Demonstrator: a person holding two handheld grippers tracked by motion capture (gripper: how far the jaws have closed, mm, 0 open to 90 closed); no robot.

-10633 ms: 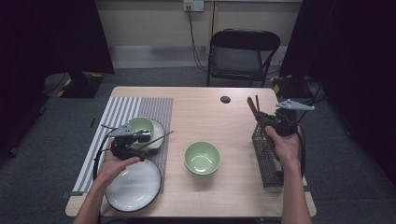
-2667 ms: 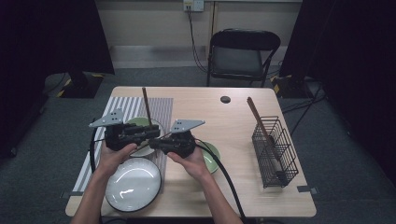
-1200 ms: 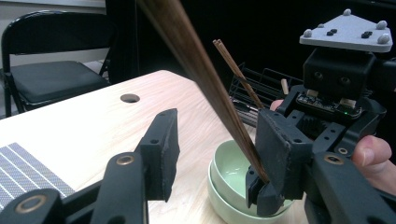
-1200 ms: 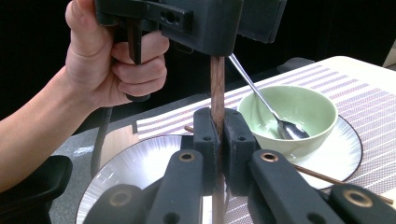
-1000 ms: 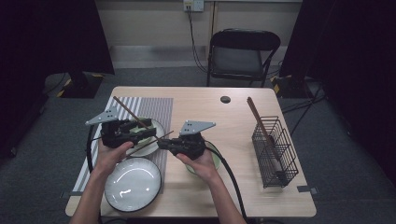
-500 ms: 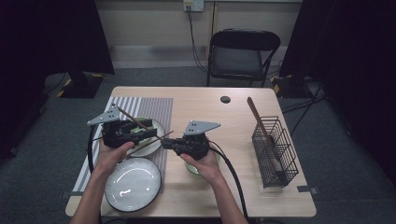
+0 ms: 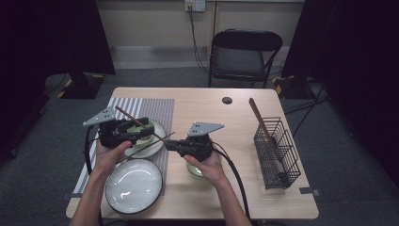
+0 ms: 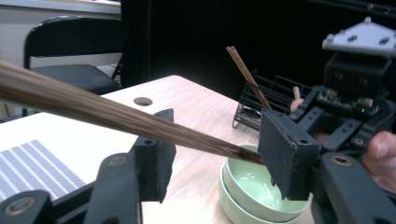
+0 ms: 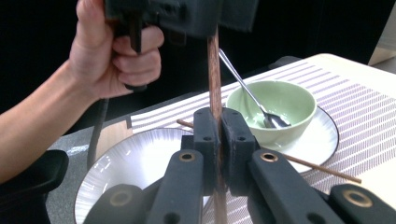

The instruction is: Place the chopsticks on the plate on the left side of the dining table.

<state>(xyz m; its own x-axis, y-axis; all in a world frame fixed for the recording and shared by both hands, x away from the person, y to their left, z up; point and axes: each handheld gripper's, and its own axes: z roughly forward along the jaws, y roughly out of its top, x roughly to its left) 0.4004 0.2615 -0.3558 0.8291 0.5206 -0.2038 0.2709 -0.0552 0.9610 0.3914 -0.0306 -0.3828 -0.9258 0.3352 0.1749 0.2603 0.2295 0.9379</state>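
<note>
Now both grippers hold one chopstick.
The right gripper (image 9: pixel 217 140) pinches the chopstick (image 7: pixel 141 124); the left gripper (image 8: pixel 212 156) looks spread. Its mate (image 7: pixel 147 147) already lies by the plate (image 7: pixel 134 186).

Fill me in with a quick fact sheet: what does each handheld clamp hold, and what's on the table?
Right gripper: shut on a chopstick
Left gripper: jaws apart, the same chopstick running between them
Place setting: green bowl with spoon on a small plate; second chopstick lying across that plate
Also: large plate, stacked bowls, wire basket
</note>
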